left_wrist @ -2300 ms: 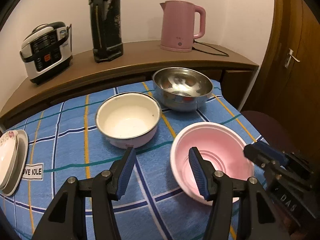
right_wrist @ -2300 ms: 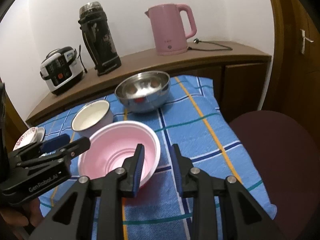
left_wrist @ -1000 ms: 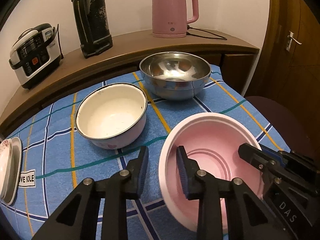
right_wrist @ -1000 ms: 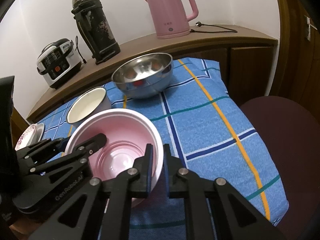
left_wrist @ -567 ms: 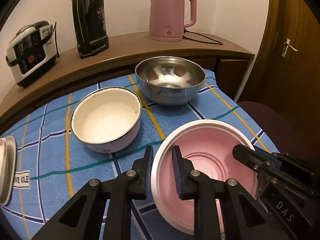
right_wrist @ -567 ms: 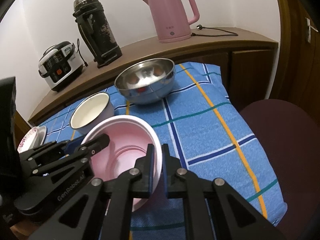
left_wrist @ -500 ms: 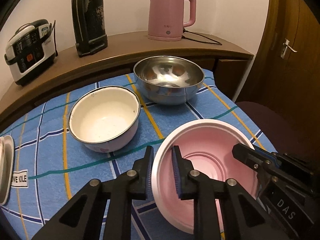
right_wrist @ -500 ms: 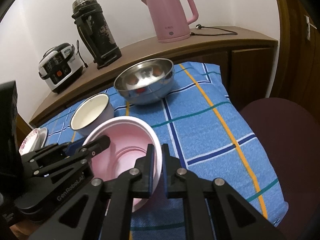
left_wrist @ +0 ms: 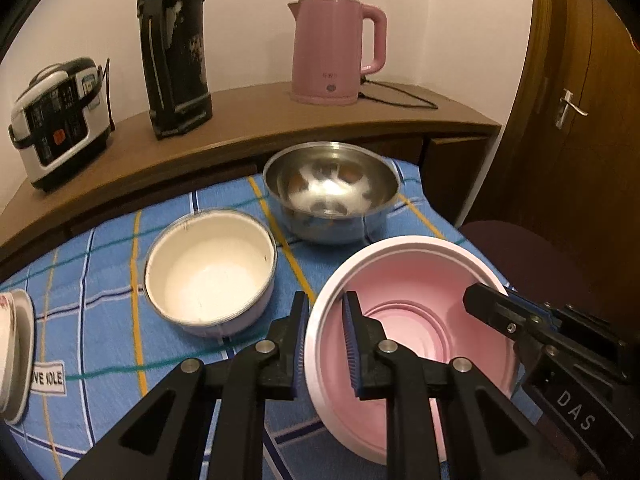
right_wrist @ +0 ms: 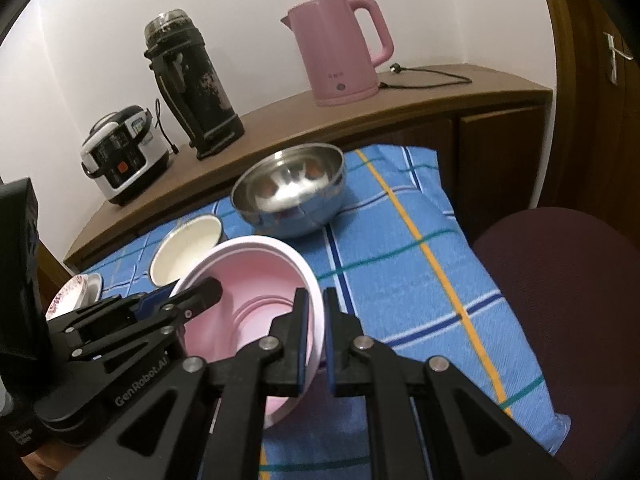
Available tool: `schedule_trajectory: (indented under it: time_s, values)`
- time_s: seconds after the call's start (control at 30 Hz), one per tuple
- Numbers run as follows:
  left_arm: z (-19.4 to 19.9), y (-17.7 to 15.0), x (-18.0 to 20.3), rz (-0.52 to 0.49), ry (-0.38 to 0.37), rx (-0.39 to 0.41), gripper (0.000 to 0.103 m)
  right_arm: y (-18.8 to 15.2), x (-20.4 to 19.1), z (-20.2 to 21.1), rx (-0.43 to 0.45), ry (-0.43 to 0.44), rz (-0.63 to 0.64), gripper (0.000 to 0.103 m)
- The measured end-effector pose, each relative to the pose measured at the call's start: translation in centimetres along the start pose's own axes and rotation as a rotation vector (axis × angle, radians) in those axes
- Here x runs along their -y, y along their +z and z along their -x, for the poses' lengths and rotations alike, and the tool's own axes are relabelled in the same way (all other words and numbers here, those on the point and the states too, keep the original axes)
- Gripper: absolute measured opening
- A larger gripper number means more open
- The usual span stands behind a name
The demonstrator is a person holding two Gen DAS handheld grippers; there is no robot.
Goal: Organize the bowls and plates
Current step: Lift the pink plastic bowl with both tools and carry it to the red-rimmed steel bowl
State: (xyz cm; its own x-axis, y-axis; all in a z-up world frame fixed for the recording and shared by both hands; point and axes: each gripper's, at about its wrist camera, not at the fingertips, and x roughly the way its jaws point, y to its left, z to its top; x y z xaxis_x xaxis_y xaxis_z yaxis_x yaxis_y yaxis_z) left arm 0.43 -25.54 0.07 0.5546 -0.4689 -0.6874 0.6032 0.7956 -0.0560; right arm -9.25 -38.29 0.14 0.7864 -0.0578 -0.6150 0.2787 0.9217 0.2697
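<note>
Gripping the pink bowl point(left_wrist: 416, 280) rim, both tongs point(left_wrist: 325, 344) point(right_wrist: 315, 336) clamp it — steel bowl point(left_wrist: 332, 188) and white bowl point(left_wrist: 208, 268) ahead remain unstacked.

- I count three bowls: pink plastic bowl point(left_wrist: 412, 280), white enamel bowl point(left_wrist: 208, 268), steel bowl point(left_wrist: 332, 192).
- One stack of plates point(left_wrist: 16, 344).
- One pink kettle point(left_wrist: 334, 50), one black flask point(left_wrist: 174, 48), one rice cooker point(left_wrist: 58, 120).
- One chair point(right_wrist: 560, 300).

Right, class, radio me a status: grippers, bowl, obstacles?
Left gripper and right gripper shut on round pink plastic bowl rim. White enamel bowl, steel bowl ahead.
</note>
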Motion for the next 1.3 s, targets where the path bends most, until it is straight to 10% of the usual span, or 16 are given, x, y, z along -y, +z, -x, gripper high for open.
schedule_trajectory:
  time_s: [0.63, 1.3]
  values:
    - [-2.9, 9.1, -1.1, 0.007, 0.041, 0.106, 0.019, 9.4, -0.2, -2.9, 0.126, -0.017, -0.007, 0.008]
    - [-8.2, 10.8, -2.2, 0.048, 0.011, 0.059, 0.020, 11.7, 1.1, -8.1, 0.091, -0.073, -0.032, 0.009]
